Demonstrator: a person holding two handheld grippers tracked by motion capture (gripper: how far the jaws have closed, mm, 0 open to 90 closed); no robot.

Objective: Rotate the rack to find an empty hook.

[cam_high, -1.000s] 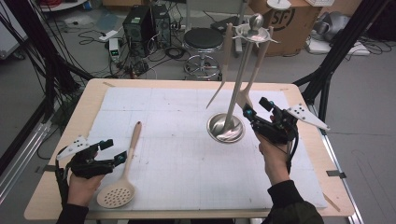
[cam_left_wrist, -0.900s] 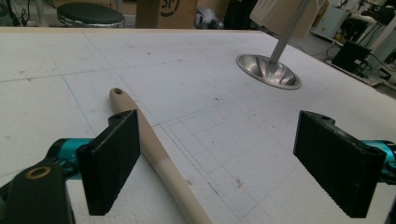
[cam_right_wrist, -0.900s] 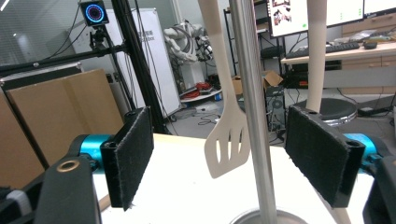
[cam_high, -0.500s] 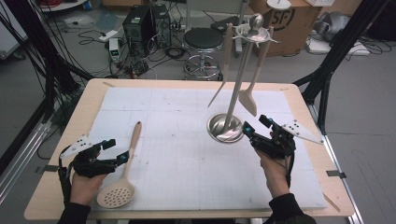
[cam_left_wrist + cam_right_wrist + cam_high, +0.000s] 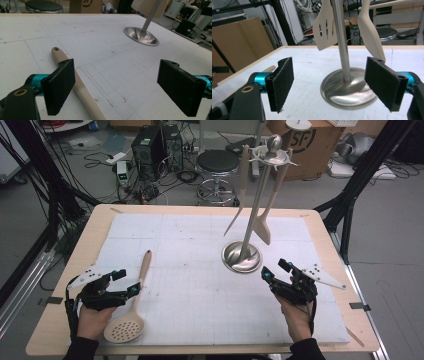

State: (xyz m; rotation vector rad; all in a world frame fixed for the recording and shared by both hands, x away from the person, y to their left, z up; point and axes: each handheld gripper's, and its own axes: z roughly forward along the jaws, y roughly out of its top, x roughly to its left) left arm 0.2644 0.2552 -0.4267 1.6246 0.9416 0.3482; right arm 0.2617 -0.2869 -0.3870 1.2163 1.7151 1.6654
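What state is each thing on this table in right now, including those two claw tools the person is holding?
Left gripper: open, empty, jaws astride the skimmer's handle.
Right gripper: open, empty, just short of the stand's base.
Skimmer spoon: lying flat on the mat, not hung.
Utensil stand: upright on its round base.
Slotted spatula: hanging from the stand.
Plain spatula: hanging from the stand.

cream skimmer (image 5: 125, 326), silver stand (image 5: 242, 256), black claws

Table (image 5: 327, 245) with white mat (image 5: 200, 270), skimmer (image 5: 127, 320), stand (image 5: 242, 257)
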